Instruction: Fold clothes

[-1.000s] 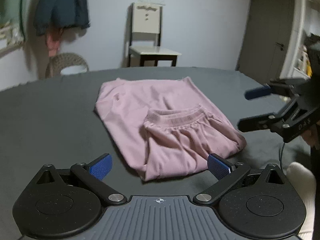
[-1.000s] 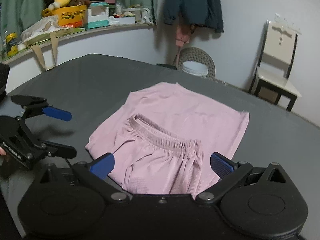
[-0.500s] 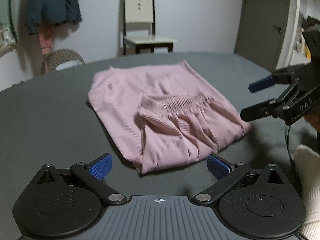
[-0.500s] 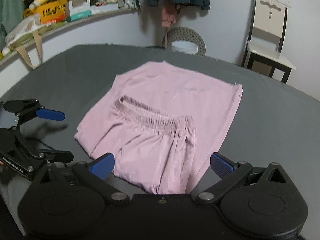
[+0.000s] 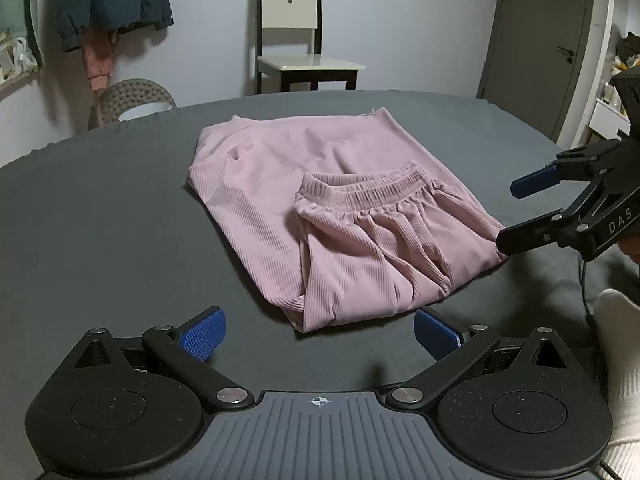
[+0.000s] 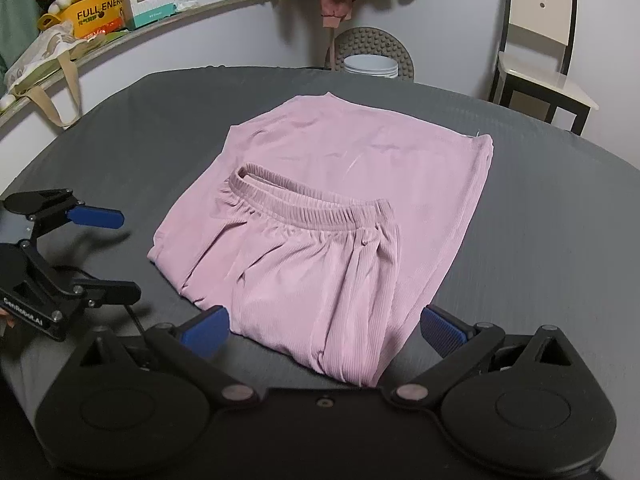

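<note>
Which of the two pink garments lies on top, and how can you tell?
The pink shorts, with the gathered elastic waistband, lie on top; the flat pink garment beneath shows bare only beyond that waistband.

Pale walls, a cream chair point(image 5: 292, 36), grey door point(image 5: 540, 40), cluttered shelf point(image 6: 120, 20).

The right gripper point(image 5: 516, 212) carries "DAS" in pale letters on its black body. The left gripper point(image 6: 116, 254) reads "GenRobot.AI". A yellow box point(image 6: 98, 16) on the shelf point(image 6: 168, 24) shows "FULL ENERG", cut off.
</note>
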`<state>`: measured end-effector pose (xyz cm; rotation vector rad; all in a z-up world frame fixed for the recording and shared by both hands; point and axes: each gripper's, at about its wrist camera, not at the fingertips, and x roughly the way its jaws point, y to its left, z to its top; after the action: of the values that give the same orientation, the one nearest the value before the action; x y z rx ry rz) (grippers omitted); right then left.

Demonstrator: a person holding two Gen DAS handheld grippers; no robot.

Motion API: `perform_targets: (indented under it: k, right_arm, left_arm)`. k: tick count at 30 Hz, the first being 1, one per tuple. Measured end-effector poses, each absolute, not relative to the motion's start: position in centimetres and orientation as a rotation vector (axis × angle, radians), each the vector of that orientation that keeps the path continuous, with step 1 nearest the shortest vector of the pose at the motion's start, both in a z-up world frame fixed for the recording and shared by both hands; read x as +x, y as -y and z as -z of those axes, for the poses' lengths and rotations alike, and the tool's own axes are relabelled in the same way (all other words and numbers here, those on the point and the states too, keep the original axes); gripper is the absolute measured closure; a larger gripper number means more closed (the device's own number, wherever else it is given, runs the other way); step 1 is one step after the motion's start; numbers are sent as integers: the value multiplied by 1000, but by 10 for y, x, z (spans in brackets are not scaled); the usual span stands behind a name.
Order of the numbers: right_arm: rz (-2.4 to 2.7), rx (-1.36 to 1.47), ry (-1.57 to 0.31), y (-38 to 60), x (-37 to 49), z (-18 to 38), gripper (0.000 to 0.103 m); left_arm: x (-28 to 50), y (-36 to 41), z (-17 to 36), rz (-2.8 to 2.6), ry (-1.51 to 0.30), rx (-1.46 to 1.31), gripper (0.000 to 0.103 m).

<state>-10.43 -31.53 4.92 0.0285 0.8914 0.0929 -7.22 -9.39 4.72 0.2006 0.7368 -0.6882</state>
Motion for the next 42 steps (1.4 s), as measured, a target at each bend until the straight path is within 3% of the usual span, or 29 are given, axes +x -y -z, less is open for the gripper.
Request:
perform_targets:
  k: [23,30,42]
  right_arm:
    - [-111,7,-929,308,-104,-44,0]
    - [-98,27,-953,312,-102,-43,1]
    - [-134,80,-1009,319,-103,-40,14]
  left_arm:
    - [-76,100,-46,708,-727,251,1]
    - [-85,92,-51,715,-683,379,1]
    - [-93,83,-52,773,-659,477,2]
